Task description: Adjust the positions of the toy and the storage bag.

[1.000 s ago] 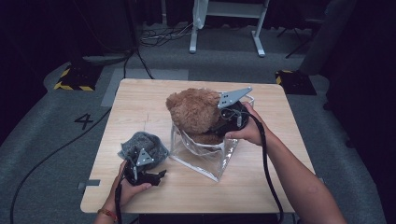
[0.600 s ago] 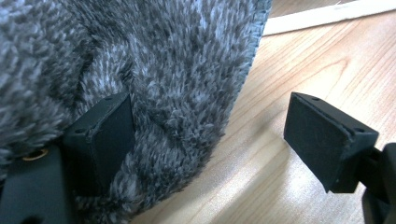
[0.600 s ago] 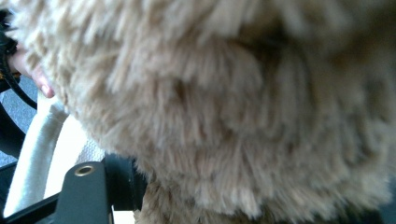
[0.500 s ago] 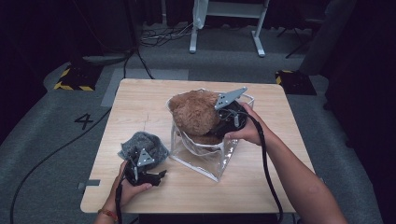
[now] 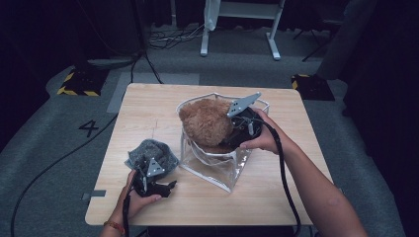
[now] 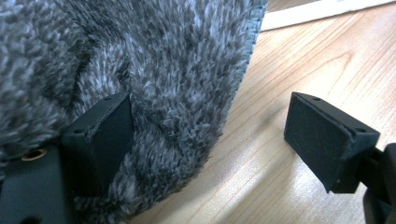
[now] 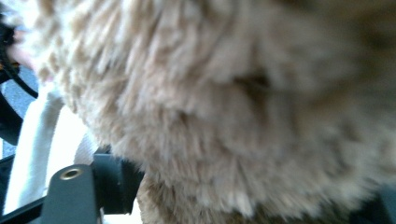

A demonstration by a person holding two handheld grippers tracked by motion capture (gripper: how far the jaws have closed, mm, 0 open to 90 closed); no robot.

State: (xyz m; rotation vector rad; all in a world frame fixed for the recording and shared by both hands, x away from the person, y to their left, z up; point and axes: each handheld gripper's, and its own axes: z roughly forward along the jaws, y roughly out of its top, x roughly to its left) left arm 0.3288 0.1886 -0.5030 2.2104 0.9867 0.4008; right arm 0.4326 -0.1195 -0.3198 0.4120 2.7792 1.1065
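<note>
A brown plush toy [image 5: 206, 121] sits in the mouth of a clear bag with white trim [image 5: 217, 165] in the middle of the table. My right gripper [image 5: 231, 132] reaches into the bag from the right and its jaws have just been opening, with fur [image 7: 233, 93] still packed between them and lying against the one finger [image 7: 112, 182] that shows. A grey knitted cloth [image 5: 150, 154] lies at the front left. My left gripper [image 5: 158, 173] stands open at its edge: one pad [image 6: 107, 130] rests against the knit [image 6: 140, 56], the other hangs over bare wood.
The wooden table [image 5: 296, 197] has free room at the front right and the back left. The bag's white trim [image 6: 317, 11] runs just beyond the grey cloth. Dark floor with cables and a white stand surrounds the table.
The plush toy has sunk lower into the bag. The right hand and gripper stayed at the bag's rim. The left hand and grey cloth have not moved.
</note>
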